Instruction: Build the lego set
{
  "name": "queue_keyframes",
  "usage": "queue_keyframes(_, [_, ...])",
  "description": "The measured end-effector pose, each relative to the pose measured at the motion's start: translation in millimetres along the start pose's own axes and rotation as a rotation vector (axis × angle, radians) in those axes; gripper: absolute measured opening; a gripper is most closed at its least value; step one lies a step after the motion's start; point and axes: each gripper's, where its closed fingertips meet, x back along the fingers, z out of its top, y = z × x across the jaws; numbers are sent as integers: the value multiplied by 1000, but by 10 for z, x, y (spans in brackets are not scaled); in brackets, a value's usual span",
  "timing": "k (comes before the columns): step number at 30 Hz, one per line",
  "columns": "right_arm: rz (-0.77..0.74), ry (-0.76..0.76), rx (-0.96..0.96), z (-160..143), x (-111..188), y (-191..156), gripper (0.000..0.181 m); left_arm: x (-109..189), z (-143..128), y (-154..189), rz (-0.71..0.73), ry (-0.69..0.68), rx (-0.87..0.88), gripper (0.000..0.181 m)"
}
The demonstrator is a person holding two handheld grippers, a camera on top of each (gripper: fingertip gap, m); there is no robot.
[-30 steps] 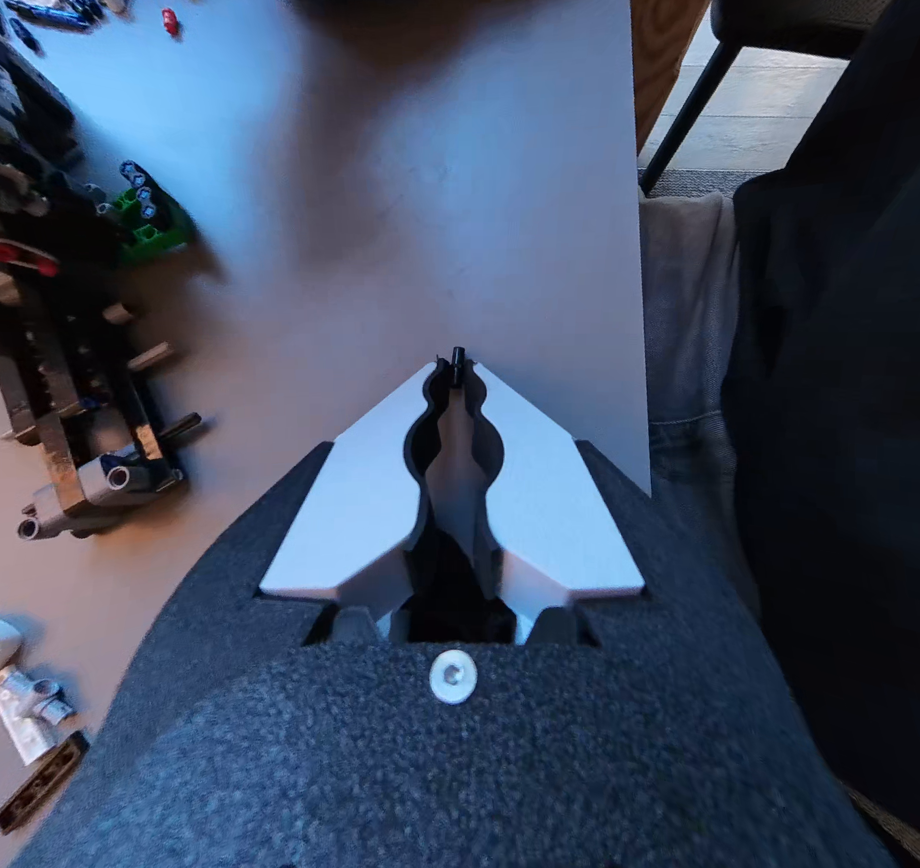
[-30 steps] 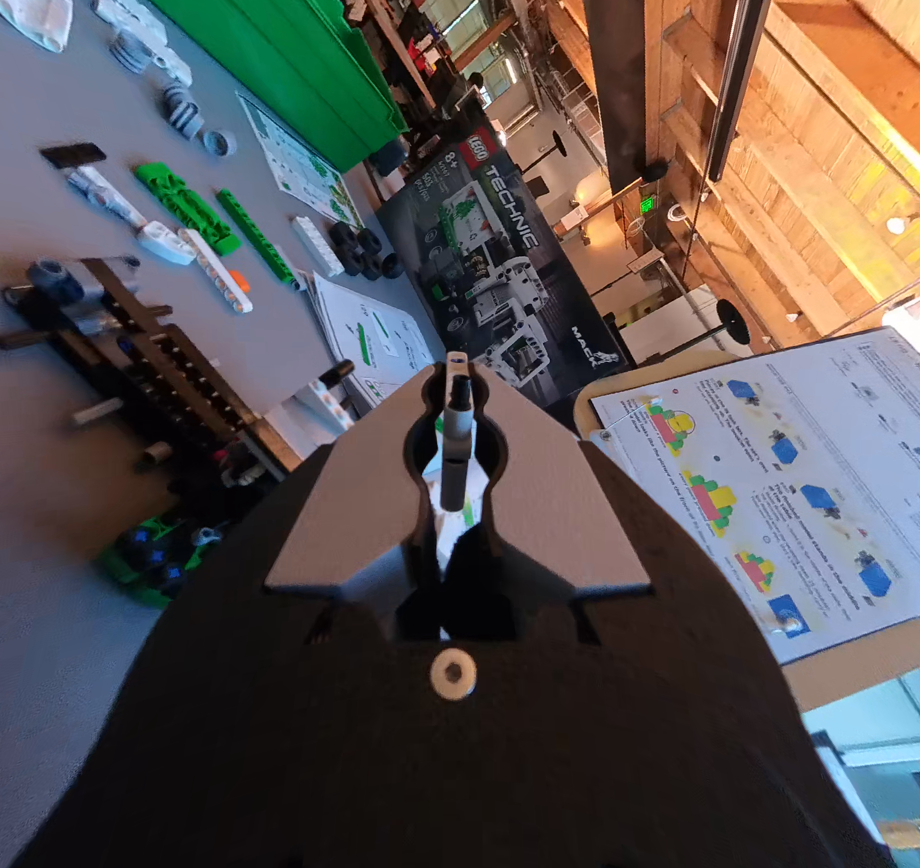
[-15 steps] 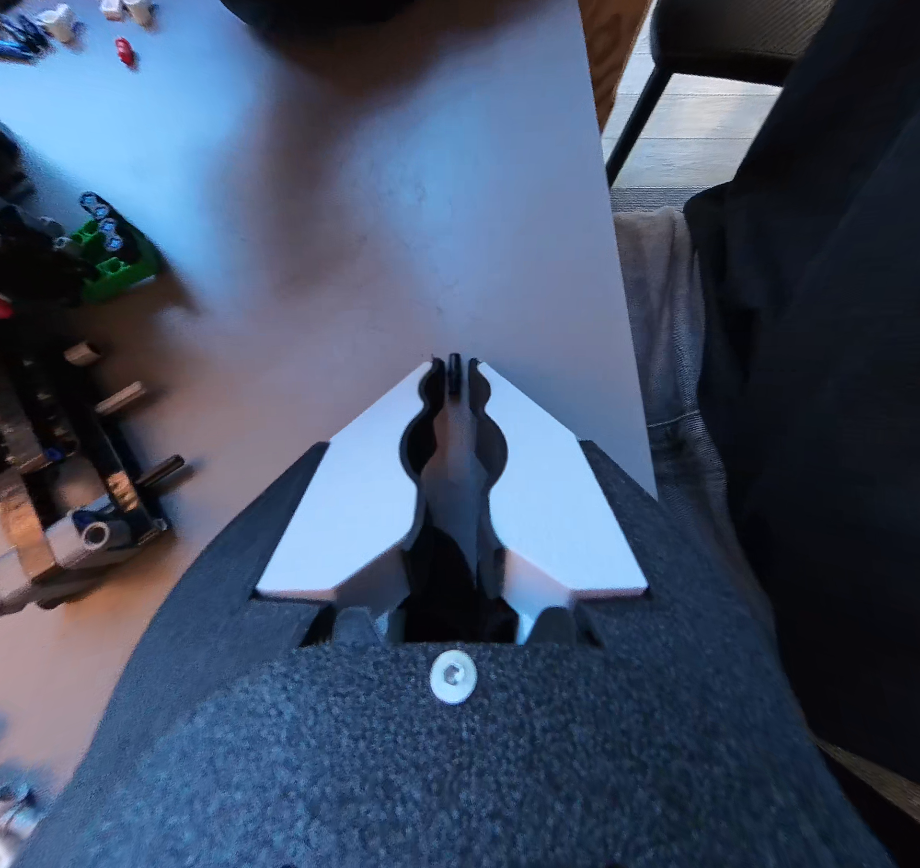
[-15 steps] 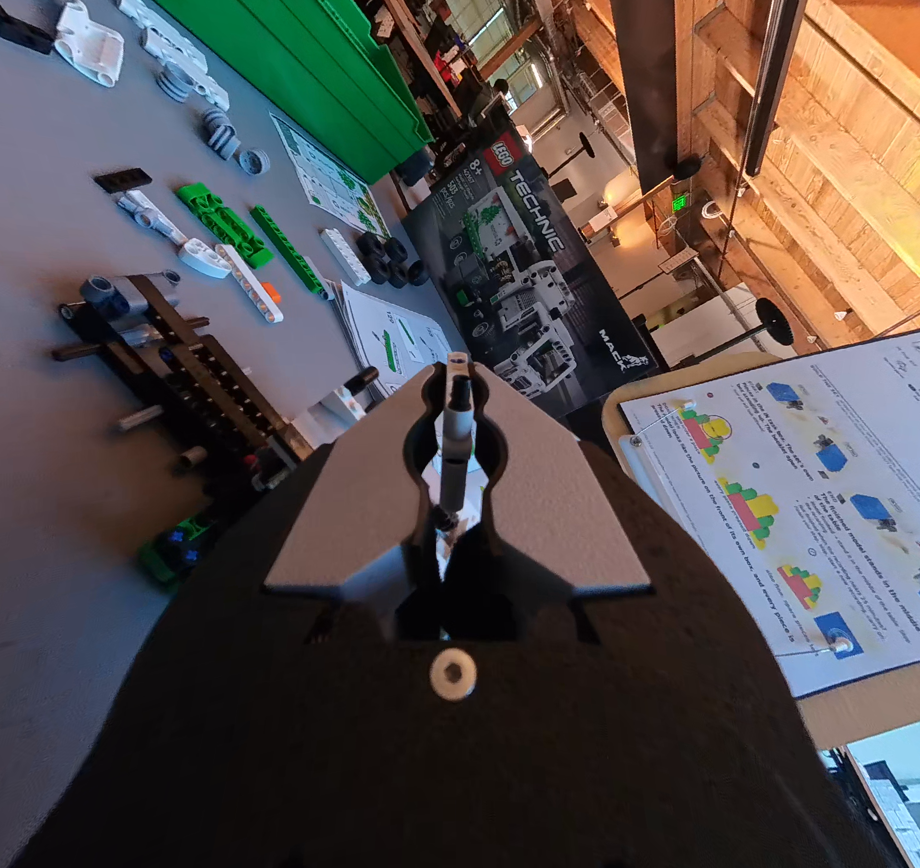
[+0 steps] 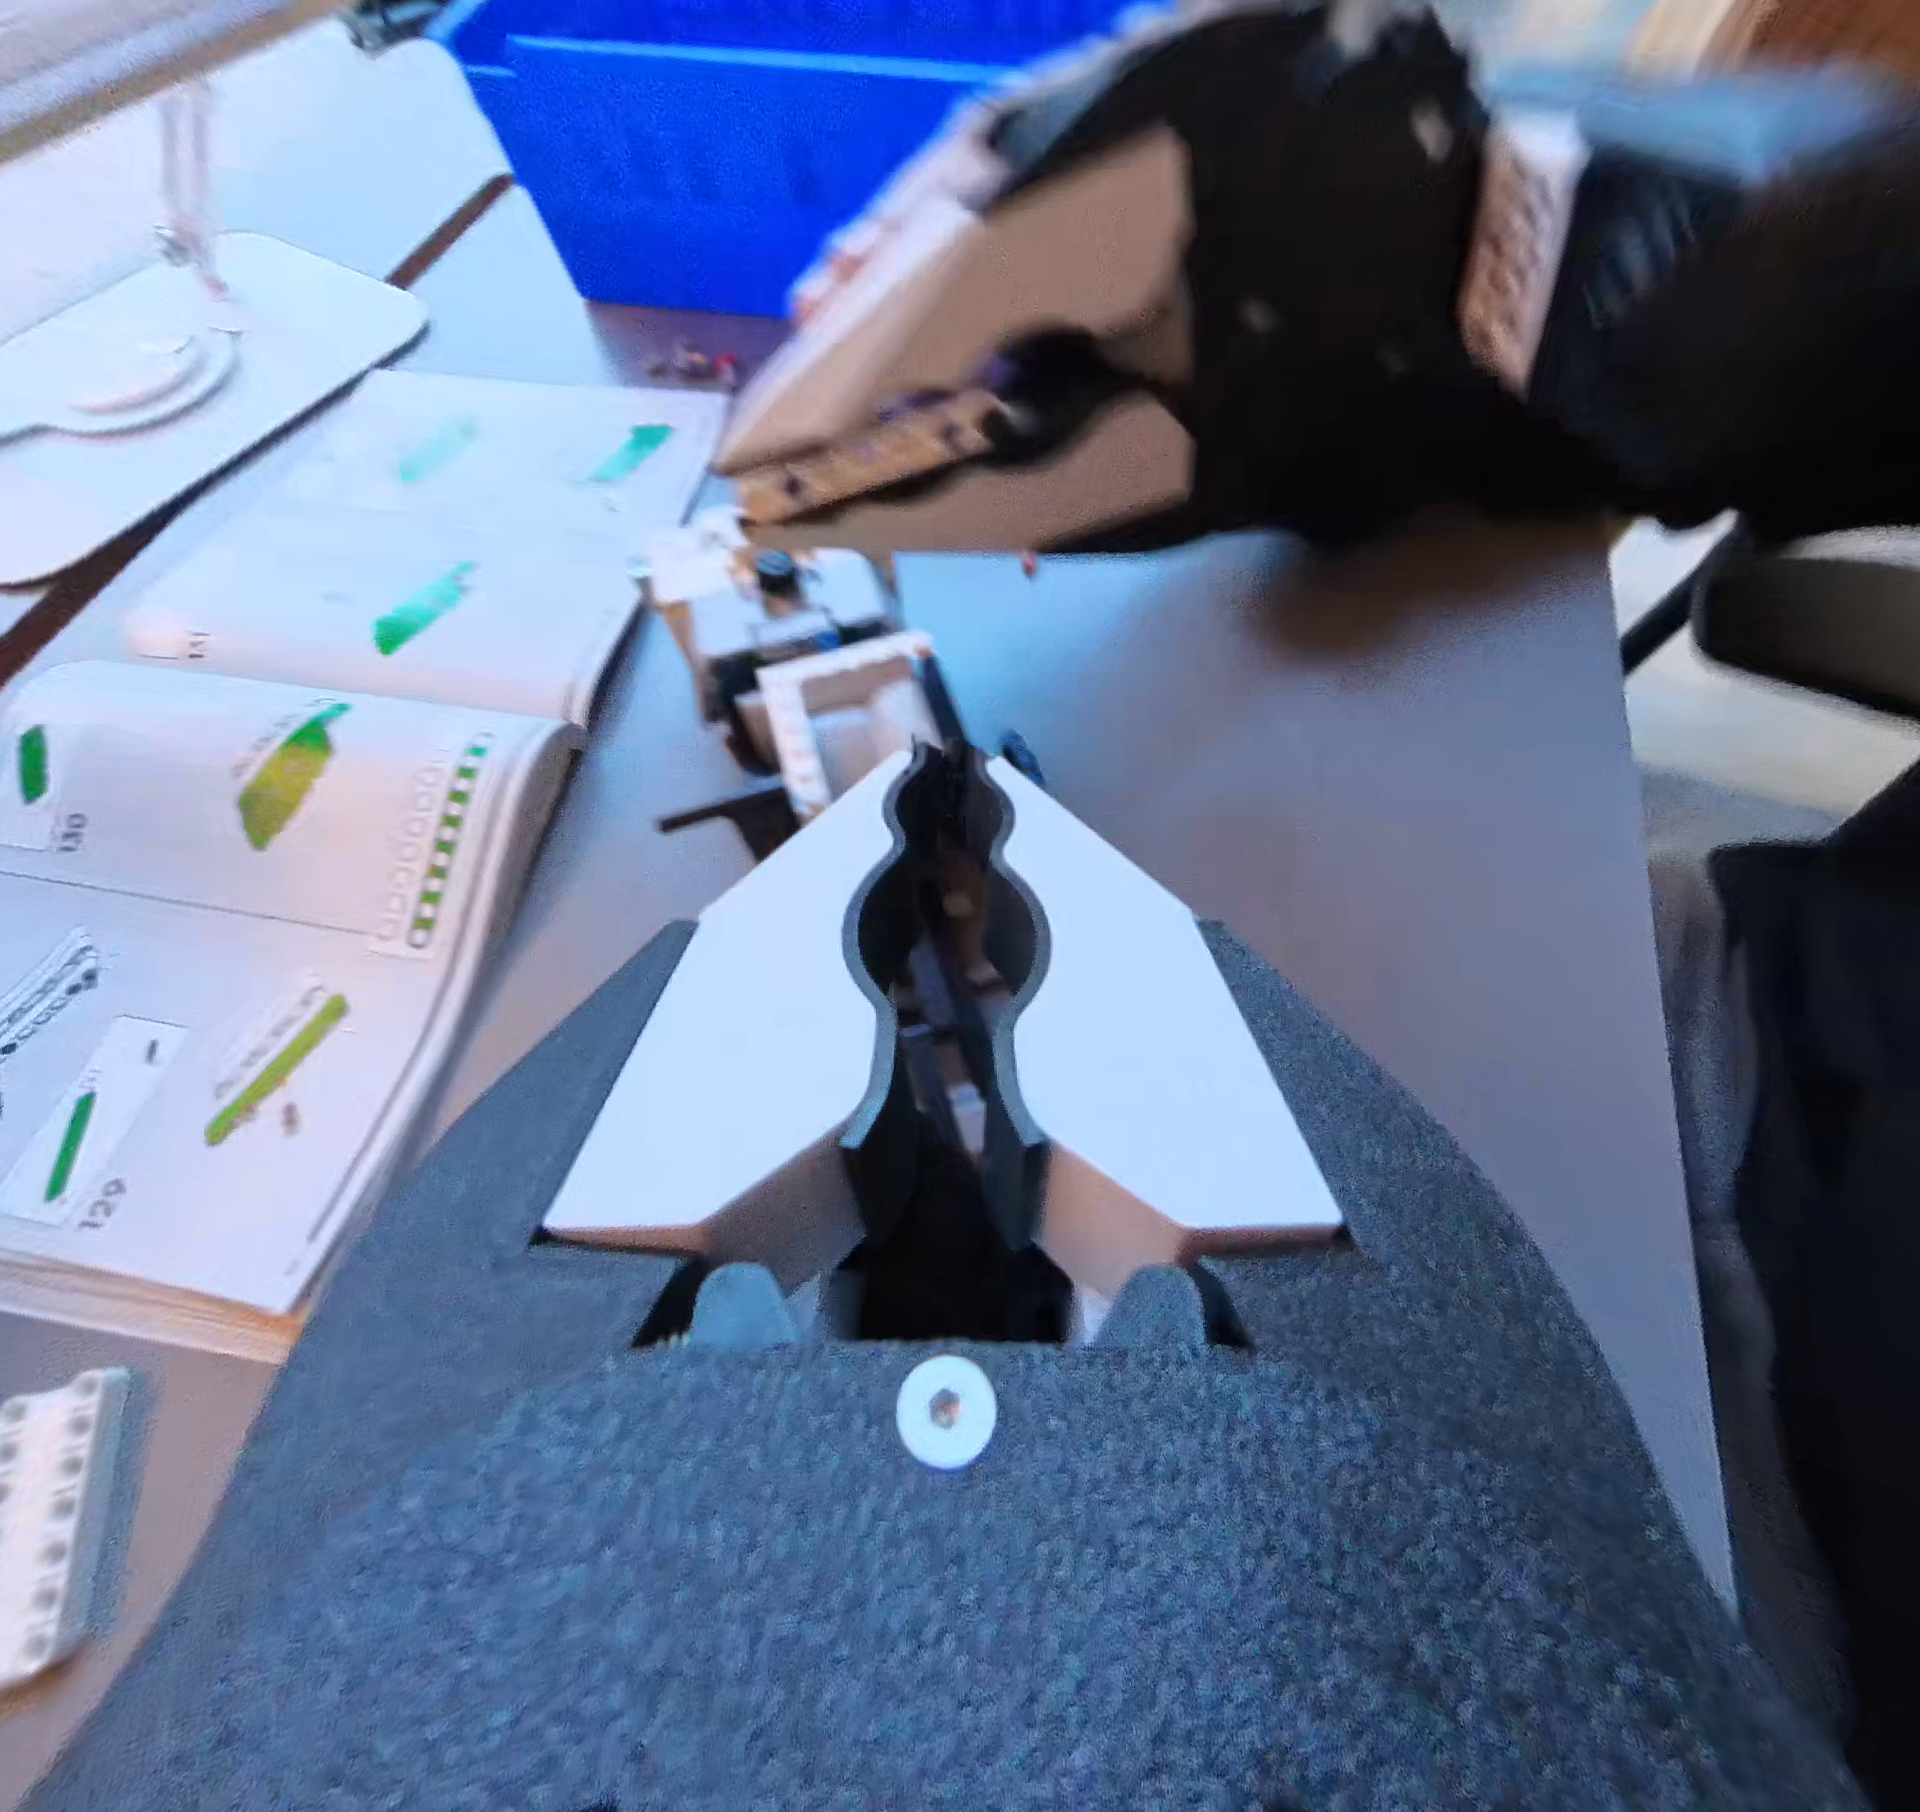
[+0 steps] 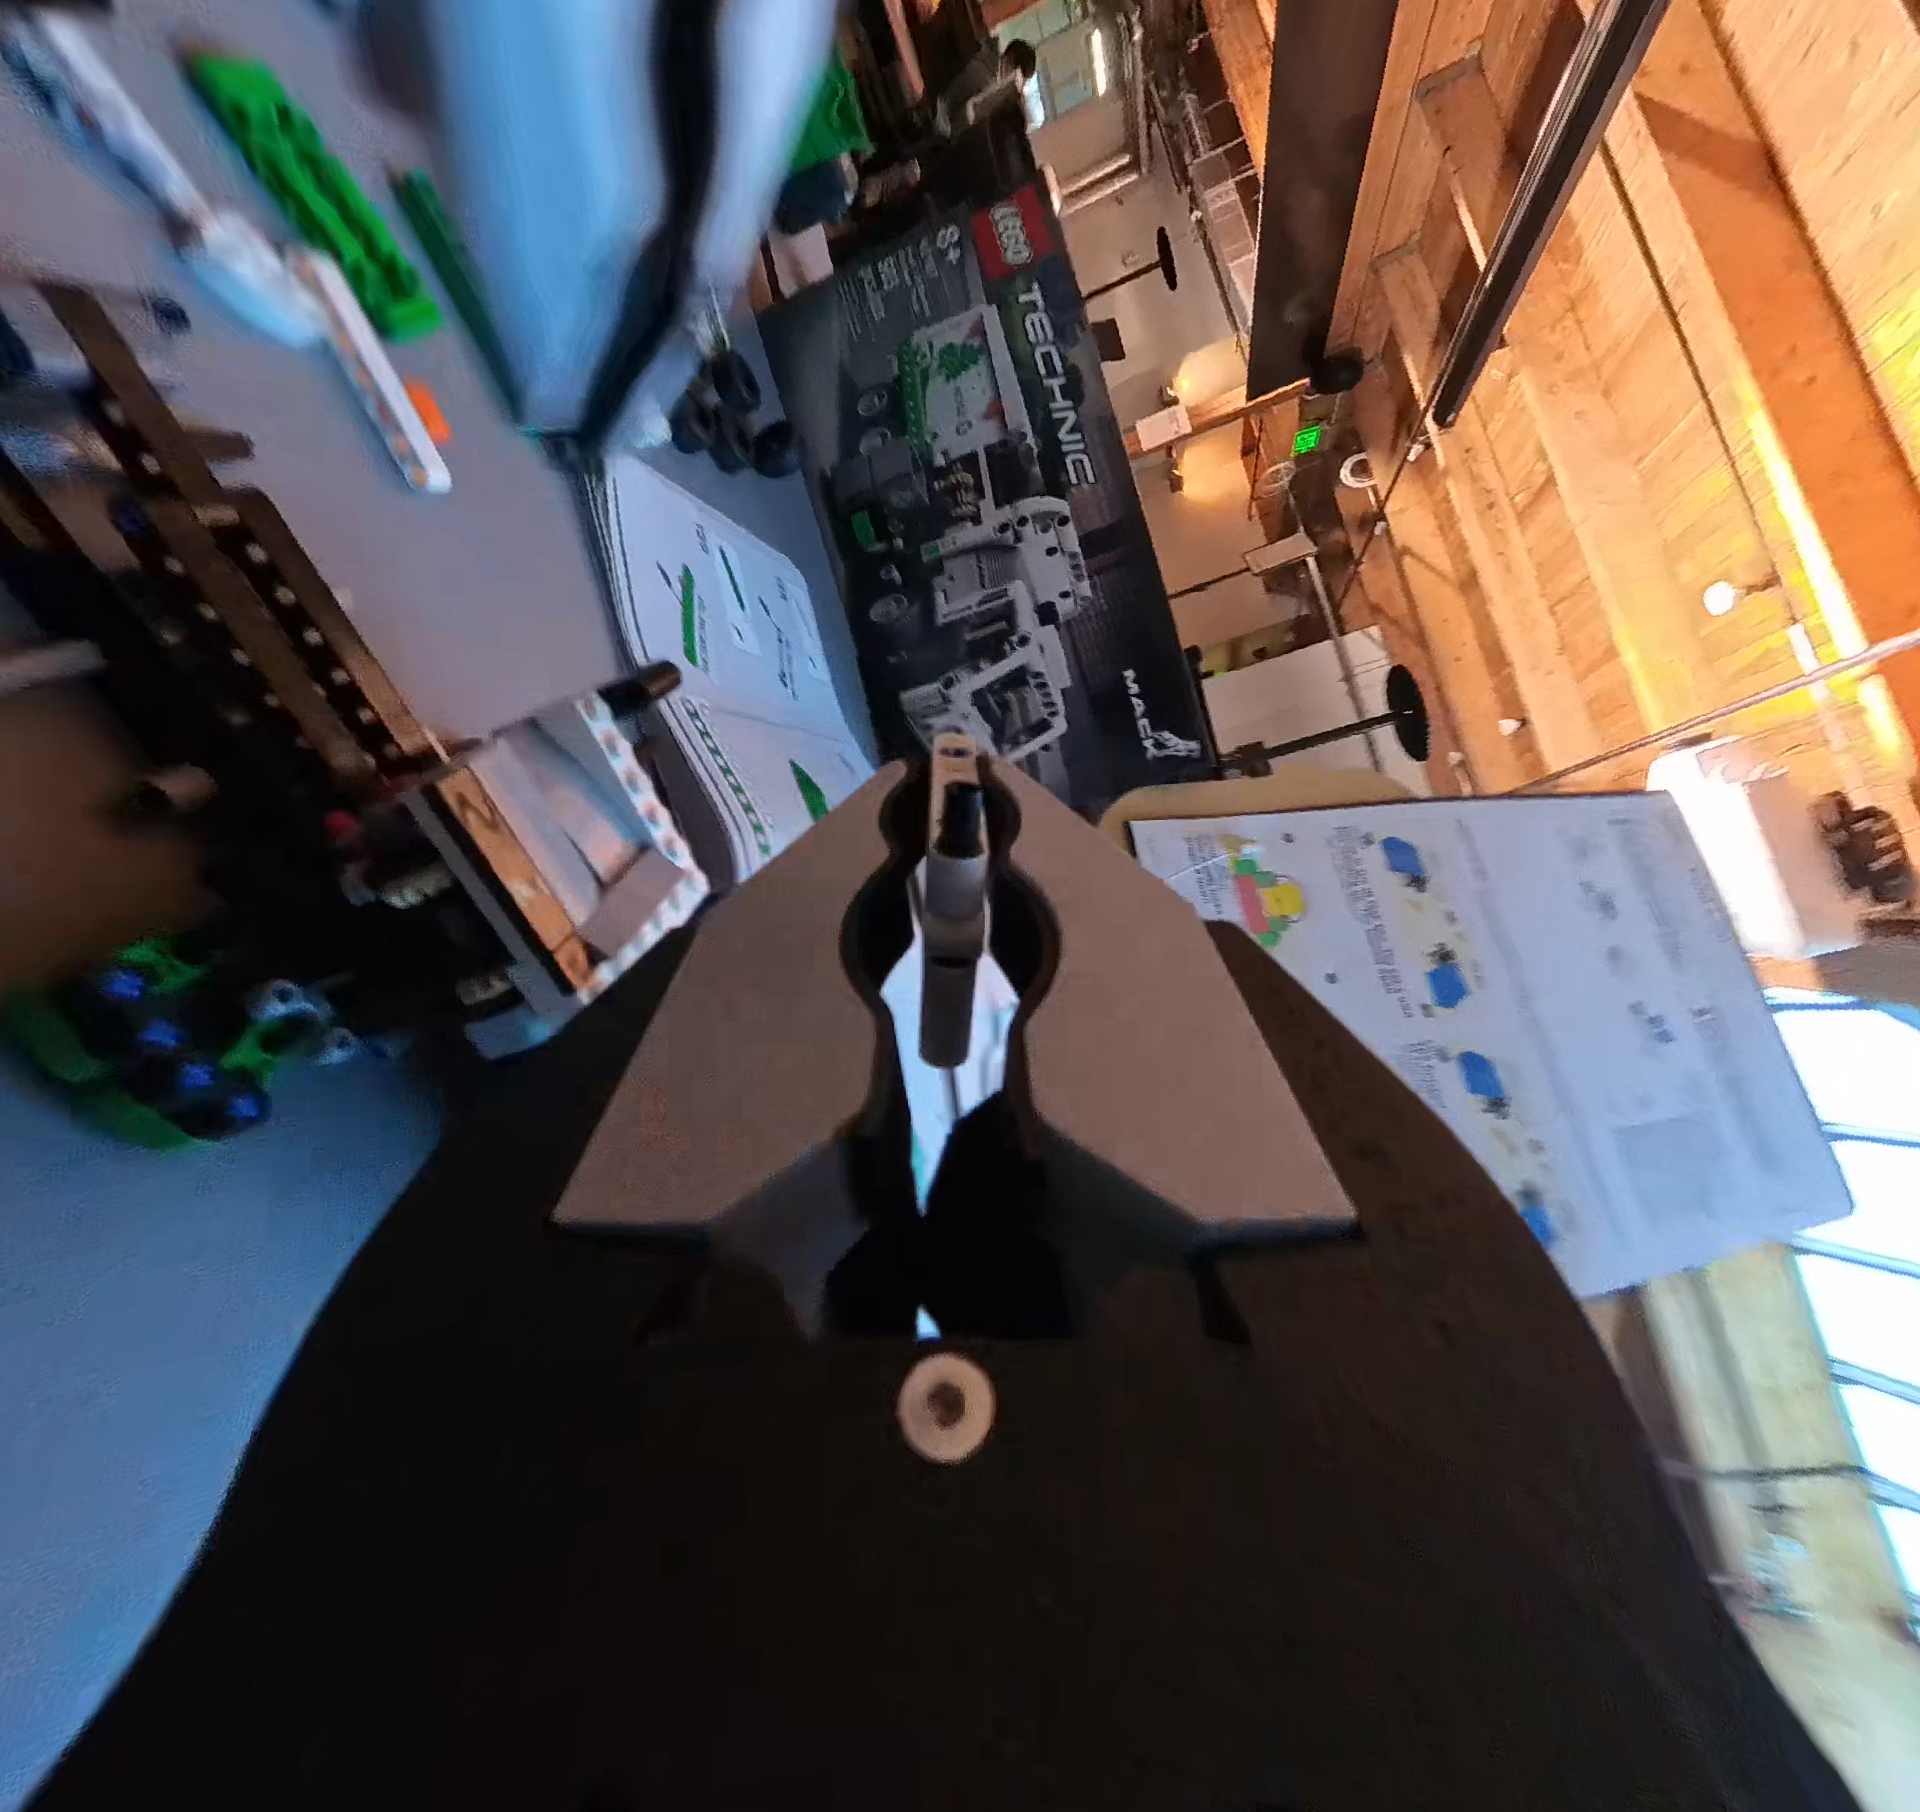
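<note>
Left tongs (image 5: 948, 760) pressed together on a small black pin (image 5: 948, 775), above the grey table (image 5: 1351, 827); right tongs (image 6: 954, 775) pinching a grey-and-black axle piece (image 6: 951, 931); partly built black-and-white model (image 6: 312, 640) lies on the table beside the open instruction booklet (image 5: 312, 827); set box (image 6: 997, 515) stands beyond.

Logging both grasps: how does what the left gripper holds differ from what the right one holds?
The left gripper pinches a small black pin that barely shows at its tips; the right gripper holds a longer grey piece with a black pin in it, running back along the gap. The black pin is short and dark, the grey piece pale and long. Both grippers are shut on their parts.
</note>
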Motion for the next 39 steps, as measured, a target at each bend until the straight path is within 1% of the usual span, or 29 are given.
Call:
queue_keyframes(1, [-7, -30, 63, -13, -21, 16, 7, 8, 61, -143, -11, 16, 45, 3])
queue_keyframes(3, [-15, -72, 197, -19, -87, 22, 6, -43, 42, -398, -6, 26, 106, 3])
queue_keyframes(6, [26, -86, 295, 5, -221, -143, 6, -157, -103, -498, -25, 56, 182, 3])
queue_keyframes(9, [53, -89, 379, 66, -273, -364, 6, -174, -217, -533, 63, 57, 114, 3])
queue_keyframes(11, [77, -80, 375, 109, -264, -464, 7, -151, -211, -536, 78, 84, 103, 3])
queue_keyframes(12, [64, -85, 383, 114, -261, -468, 7, -143, -203, -533, 79, 98, 96, 3])
queue_keyframes(14, [69, -87, 377, 136, -246, -487, 7, -144, -229, -538, 85, 85, 76, 3])
queue_keyframes(17, [65, -95, 396, 179, -234, -509, 7, -137, -191, -490, 61, 108, 84, 2])
queue_keyframes(22, [58, -111, 397, 212, -236, -485, 7, -116, -134, -456, 69, 122, 76, 3])
queue_keyframes(29, [50, -131, 361, 174, -260, -457, 7, -135, -156, -427, 100, 85, 27, 2])
queue_keyframes(39, [34, -124, 421, 200, -240, -464, 6, -160, -193, -452, 97, 78, 66, 3])
